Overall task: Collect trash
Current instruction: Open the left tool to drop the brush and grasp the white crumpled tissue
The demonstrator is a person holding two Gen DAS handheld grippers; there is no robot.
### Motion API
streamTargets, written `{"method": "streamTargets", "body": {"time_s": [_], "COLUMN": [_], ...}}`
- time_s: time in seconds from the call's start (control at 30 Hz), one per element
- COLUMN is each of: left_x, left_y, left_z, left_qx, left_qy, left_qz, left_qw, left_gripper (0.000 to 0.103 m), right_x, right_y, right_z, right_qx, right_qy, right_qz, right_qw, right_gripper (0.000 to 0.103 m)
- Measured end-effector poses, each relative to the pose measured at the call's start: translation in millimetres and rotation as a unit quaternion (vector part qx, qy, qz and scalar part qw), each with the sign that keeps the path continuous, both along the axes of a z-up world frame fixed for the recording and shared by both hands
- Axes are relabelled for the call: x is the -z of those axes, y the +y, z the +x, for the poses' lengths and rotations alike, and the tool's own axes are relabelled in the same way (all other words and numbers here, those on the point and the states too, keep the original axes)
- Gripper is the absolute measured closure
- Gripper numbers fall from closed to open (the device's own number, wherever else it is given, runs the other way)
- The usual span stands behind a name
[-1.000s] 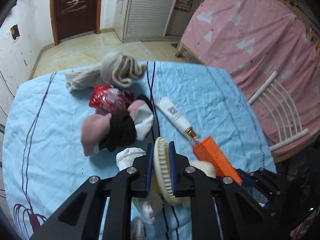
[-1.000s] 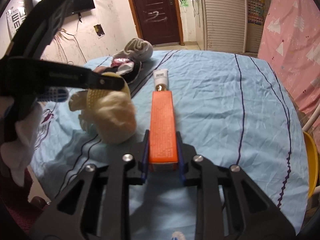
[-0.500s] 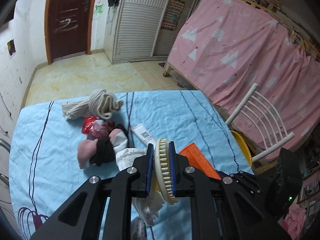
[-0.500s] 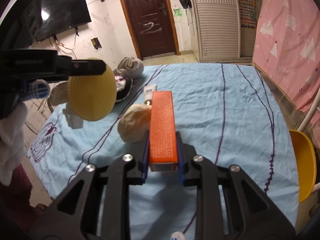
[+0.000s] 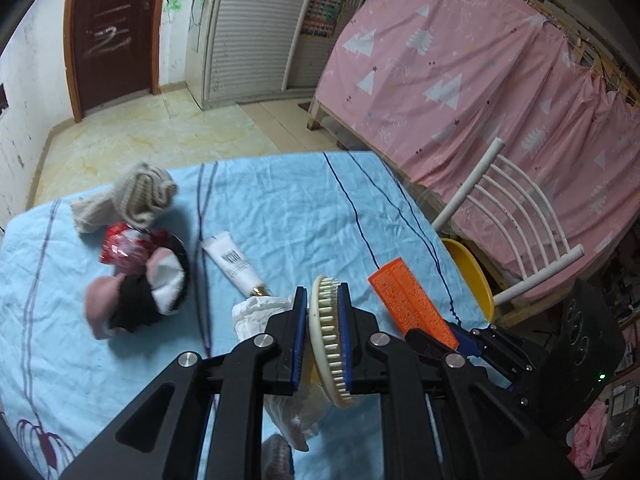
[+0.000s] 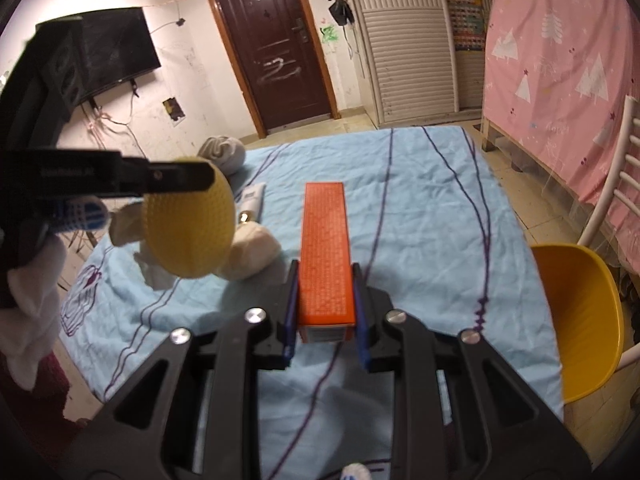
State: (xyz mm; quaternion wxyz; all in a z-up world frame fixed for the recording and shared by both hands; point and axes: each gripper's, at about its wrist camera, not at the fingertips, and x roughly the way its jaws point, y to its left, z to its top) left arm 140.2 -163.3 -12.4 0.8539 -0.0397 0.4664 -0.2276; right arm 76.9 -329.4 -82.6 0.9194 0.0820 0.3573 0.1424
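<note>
Writing on the orange box: fine rows of print cover the top face of the orange carton (image 6: 326, 252), too small to read.
Writing on the tube: the white cosmetic tube (image 5: 233, 262) carries a dark printed block, blurred and illegible; no brand can be made out.
Writing on the left gripper arm: pale lettering along the black finger at left centre of the right wrist view, unreadable.
Left gripper (image 5: 323, 338): lower centre of its own view, angled down at the bed; the blue-padded fingers are pinched tight on the edge of a round cream scrub brush (image 5: 329, 344), bristles facing right.
Same brush from the right wrist view: a yellow dimpled disc (image 6: 190, 234) at left centre, held clear above the blue quilted sheet (image 6: 420, 216).
Right gripper (image 6: 325, 312): lower centre, tilted down; narrow fingers clamp the near end of the orange carton, which juts forward over the sheet.
Carton from the left wrist view: right of centre (image 5: 412, 308), lifted off the bed.
Crumpled white tissue (image 5: 260, 308): on the sheet just beyond the left fingers.
Red wrapper (image 5: 124, 244): left of centre, touching a bundle of pink, black and white socks (image 5: 136, 296).
Beige knit (image 5: 132, 200): upper left on the sheet.
Yellow tub (image 6: 580, 320): right edge, just beside the bed.
Hand: a white glove (image 6: 28, 300) at the left edge.
</note>
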Motion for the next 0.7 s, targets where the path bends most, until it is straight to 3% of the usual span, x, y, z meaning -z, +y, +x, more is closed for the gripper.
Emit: {"method": "streamTargets", "body": {"time_s": [0.27,0.37,0.43,0.47,0.7], "left_x": [13,13,12,12,17], "left_y": [-18,-23,-25,-26,-38], "left_z": [4,5,8,9,8], "left_qx": [0.016,0.017,0.015,0.015,0.024], "left_qy": [0.022,0.021,0.021,0.021,0.022], "left_qz": [0.011,0.028,0.038,0.040,0.061], "left_qw": [0.9996,0.9992,0.9989,0.9989,0.9976], "left_gripper": [0.095,0.083,0.061,0.057,0.054], "right_x": [8,10,11,11,14], "right_y": [-11,-12,-14,-15,-23], "right_z": [1,0,0,0,0], "right_qx": [0.002,0.001,0.000,0.001,0.008], "right_qy": [0.006,0.007,0.008,0.007,0.009], "right_qz": [0.013,0.017,0.021,0.022,0.027], "right_qw": [1.000,1.000,1.000,1.000,1.000], "right_gripper": [0.081,0.081,0.081,0.081,0.081]}}
